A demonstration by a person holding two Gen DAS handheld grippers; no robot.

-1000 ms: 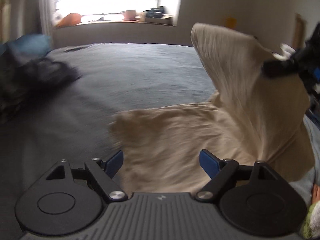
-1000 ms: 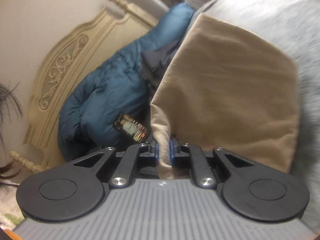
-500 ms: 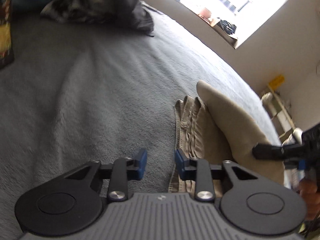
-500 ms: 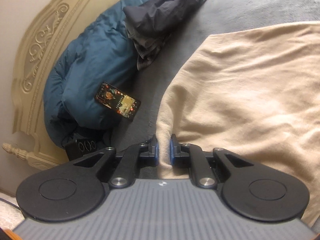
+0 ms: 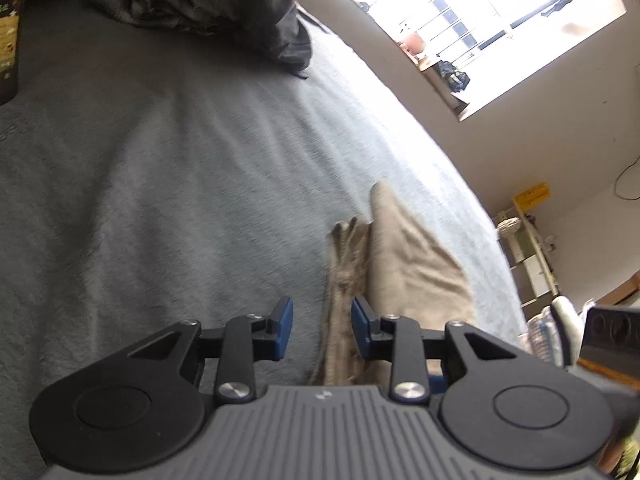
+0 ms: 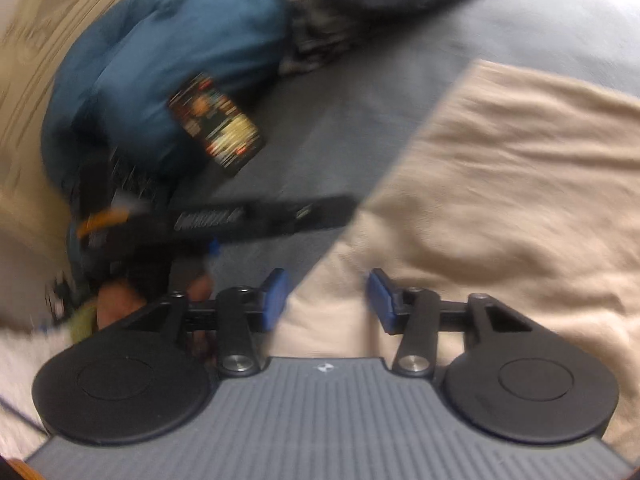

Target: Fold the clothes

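Note:
A beige garment [image 6: 500, 200] lies spread on the grey bed cover [image 6: 352, 128]. My right gripper [image 6: 328, 300] hovers over its near corner; the jaws are opening, the cloth lies below them and the pads do not press it. In the left wrist view the garment [image 5: 412, 264] is folded, with a bunched edge running toward me. My left gripper [image 5: 322, 330] straddles that edge with a gap. Its jaws are opening slightly, and the cloth lies close to the right pad [image 5: 360, 328]. Each view shows the other gripper at its edge: the right one [image 5: 612, 328] and the left one [image 6: 260, 216].
A pile of dark clothes [image 5: 224, 4] lies at the far side of the bed. A blue quilted duvet [image 6: 160, 60] with a dark printed box [image 6: 216, 124] rests against a carved headboard [image 6: 24, 20]. A bright window [image 5: 480, 8] and a small shelf [image 5: 528, 248] stand beyond the bed.
My right gripper came down with the cloth and its jaws have opened off the beige edge. My left gripper rolled, narrowed from wide open, and moved to the folded edge.

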